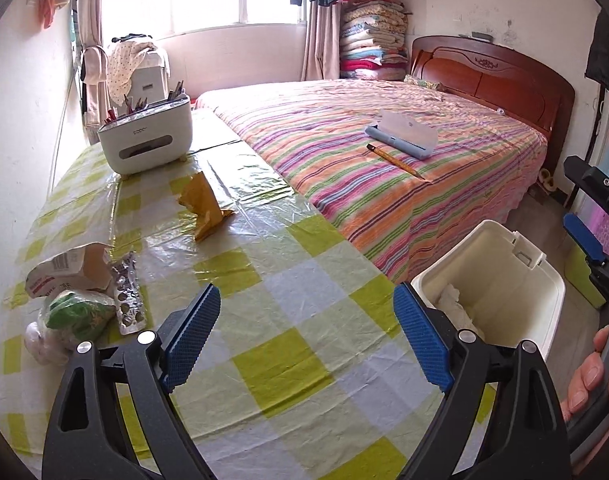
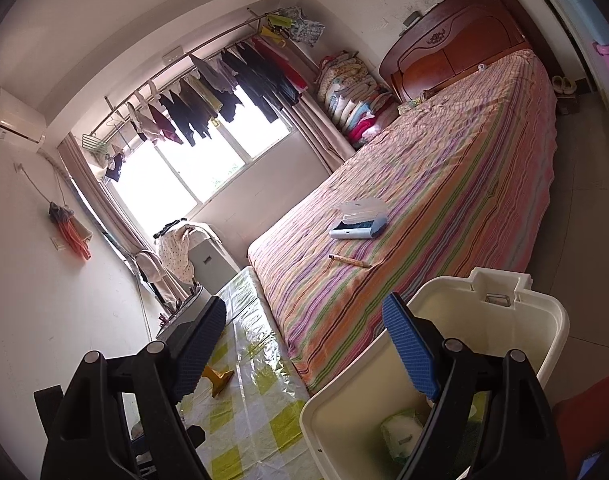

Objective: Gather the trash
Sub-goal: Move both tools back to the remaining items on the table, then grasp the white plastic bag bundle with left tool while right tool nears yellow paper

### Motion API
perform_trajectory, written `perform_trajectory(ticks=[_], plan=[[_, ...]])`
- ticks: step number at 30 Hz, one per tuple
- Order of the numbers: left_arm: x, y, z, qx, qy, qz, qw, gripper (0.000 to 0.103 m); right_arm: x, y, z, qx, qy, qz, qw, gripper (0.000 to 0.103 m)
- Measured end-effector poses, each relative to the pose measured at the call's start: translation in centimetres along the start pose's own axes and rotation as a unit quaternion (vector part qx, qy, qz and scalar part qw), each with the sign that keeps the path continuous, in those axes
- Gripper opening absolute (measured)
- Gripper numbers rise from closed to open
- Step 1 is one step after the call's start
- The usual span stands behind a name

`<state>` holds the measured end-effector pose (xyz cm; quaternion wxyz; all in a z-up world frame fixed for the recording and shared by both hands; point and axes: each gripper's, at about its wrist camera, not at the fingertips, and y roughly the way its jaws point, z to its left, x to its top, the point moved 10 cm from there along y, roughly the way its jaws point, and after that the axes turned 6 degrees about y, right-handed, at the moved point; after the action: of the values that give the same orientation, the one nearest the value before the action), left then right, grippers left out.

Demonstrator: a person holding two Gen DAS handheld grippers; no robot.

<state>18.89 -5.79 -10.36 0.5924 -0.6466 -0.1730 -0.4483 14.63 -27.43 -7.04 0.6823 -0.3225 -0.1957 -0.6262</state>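
A white trash bin [image 1: 500, 280] stands beside the table [image 1: 304, 280] and the bed, with white crumpled paper [image 1: 452, 300] inside. On the table lie a yellow wrapper [image 1: 204, 208], a torn cardboard box [image 1: 68, 270], a silver blister pack [image 1: 126, 296] and a green-and-white bag [image 1: 72, 316]. My left gripper [image 1: 306, 328] is open and empty above the table's near part. My right gripper [image 2: 304, 344] is open and empty, held over the bin [image 2: 544, 320], which holds a white packet [image 2: 400, 432]. The yellow wrapper [image 2: 218, 380] shows between its fingers.
A white desk organizer [image 1: 144, 136] with pens stands at the table's far end. The striped bed [image 1: 404, 160] runs along the table's right side, with a pencil [image 1: 392, 160] and a blue-white case [image 1: 404, 134] on it. The right gripper also shows in the left wrist view [image 1: 592, 224].
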Motion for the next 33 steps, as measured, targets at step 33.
perform_trajectory(ticks=[33], plan=[[-7.4,-4.0,24.9,0.099,-0.237,0.054,0.965,0.091,-16.1,7.8,14.1,0.112,-0.196,0.225,0.948,0.079]])
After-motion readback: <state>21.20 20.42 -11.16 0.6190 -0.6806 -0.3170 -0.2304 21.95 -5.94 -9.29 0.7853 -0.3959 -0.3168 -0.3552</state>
